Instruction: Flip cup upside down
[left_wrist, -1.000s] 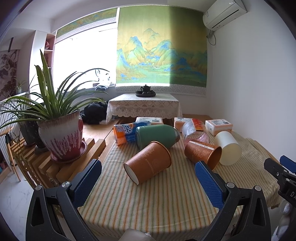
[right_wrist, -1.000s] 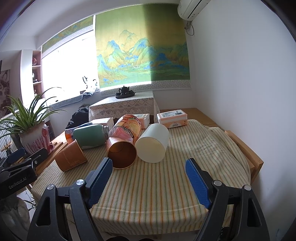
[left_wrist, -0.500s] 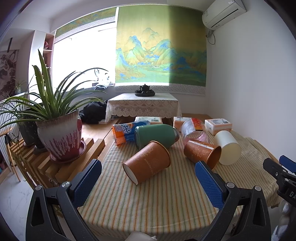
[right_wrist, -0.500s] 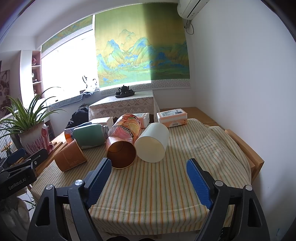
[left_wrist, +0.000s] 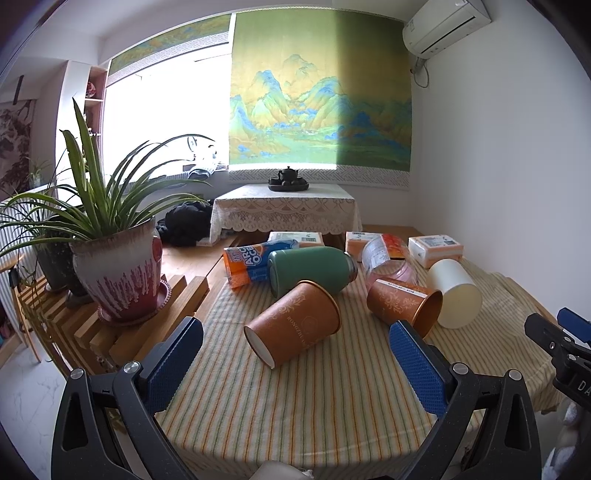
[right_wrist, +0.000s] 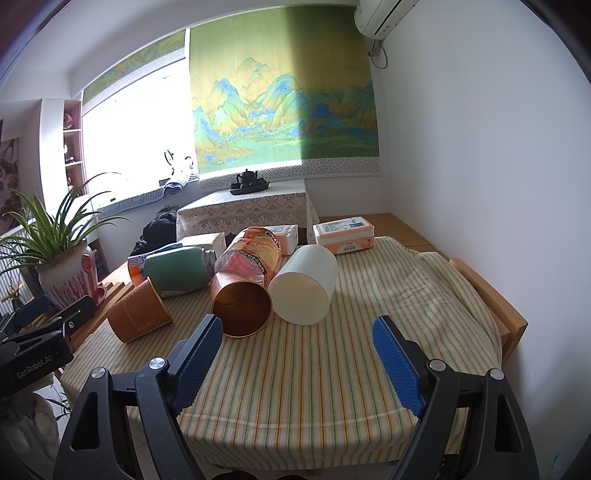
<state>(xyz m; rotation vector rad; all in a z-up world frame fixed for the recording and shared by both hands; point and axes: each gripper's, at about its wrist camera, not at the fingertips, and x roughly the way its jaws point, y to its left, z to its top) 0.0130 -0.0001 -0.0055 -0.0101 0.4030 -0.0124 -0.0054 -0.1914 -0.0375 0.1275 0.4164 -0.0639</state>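
Note:
Several cups lie on their sides on the striped tablecloth (left_wrist: 303, 398). An orange paper cup (left_wrist: 293, 328) lies nearest my left gripper (left_wrist: 295, 363), which is open and empty just short of it. A copper cup (left_wrist: 404, 304) and a cream cup (left_wrist: 454, 293) lie to its right. In the right wrist view the copper cup (right_wrist: 242, 304) and the cream cup (right_wrist: 304, 286) lie just beyond my right gripper (right_wrist: 297, 358), open and empty. The orange paper cup (right_wrist: 138, 314) lies at the left there.
A green flask (left_wrist: 310, 267), a clear labelled cup (left_wrist: 386, 254), a blue-orange packet (left_wrist: 251, 262) and tissue packs (left_wrist: 436, 249) lie at the back. A potted plant (left_wrist: 118, 273) stands on a wooden rack at the left. The wall is on the right.
Both grippers have drifted only slightly; the right wrist view has edged a little closer to the cups. The cups have not moved.

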